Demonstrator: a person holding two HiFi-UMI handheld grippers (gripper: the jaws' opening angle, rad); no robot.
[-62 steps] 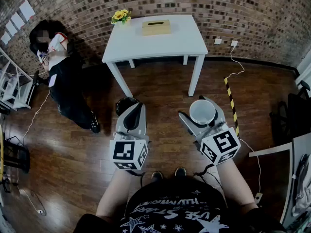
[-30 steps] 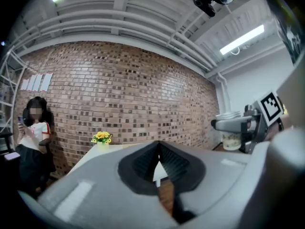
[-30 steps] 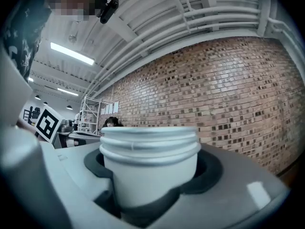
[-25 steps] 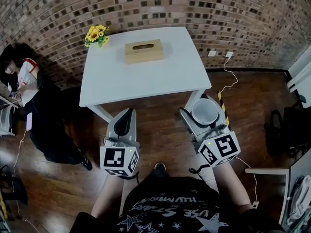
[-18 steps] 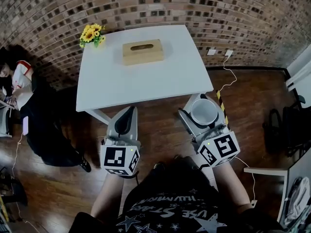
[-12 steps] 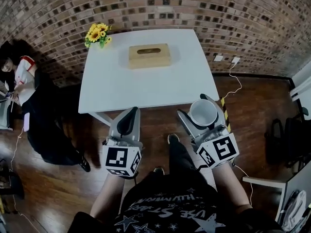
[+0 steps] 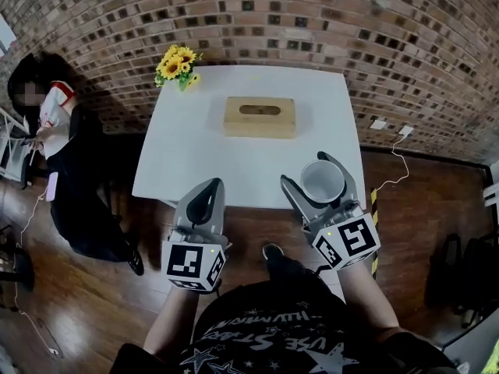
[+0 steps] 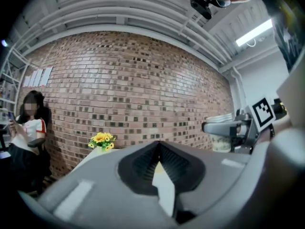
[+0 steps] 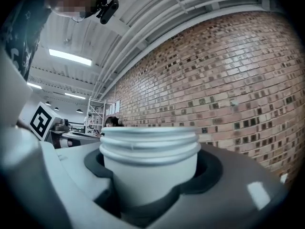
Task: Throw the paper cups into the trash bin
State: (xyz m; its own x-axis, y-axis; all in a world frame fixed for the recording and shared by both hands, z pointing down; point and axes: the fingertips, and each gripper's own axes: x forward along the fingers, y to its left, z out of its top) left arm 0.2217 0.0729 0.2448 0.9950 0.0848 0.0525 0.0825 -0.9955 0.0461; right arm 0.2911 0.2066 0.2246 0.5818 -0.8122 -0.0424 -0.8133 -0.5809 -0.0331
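The right gripper pinches an upright stack of white paper cups between its jaws, over the white rectangular table's near edge. The left gripper alongside is pressed together, empty.

The white table is standing square against the brick wall, and its top is carrying two things. A wooden tissue box is lying flat near the middle, a little toward 12 o'clock, with its slot facing up. A small bunch of yellow sunflowers is standing upright at the 11 o'clock corner, well apart from the box. Around the table the dark wooden floor is showing. A white cable is trailing across it at 3 o'clock, near a yellow-and-black striped strip.
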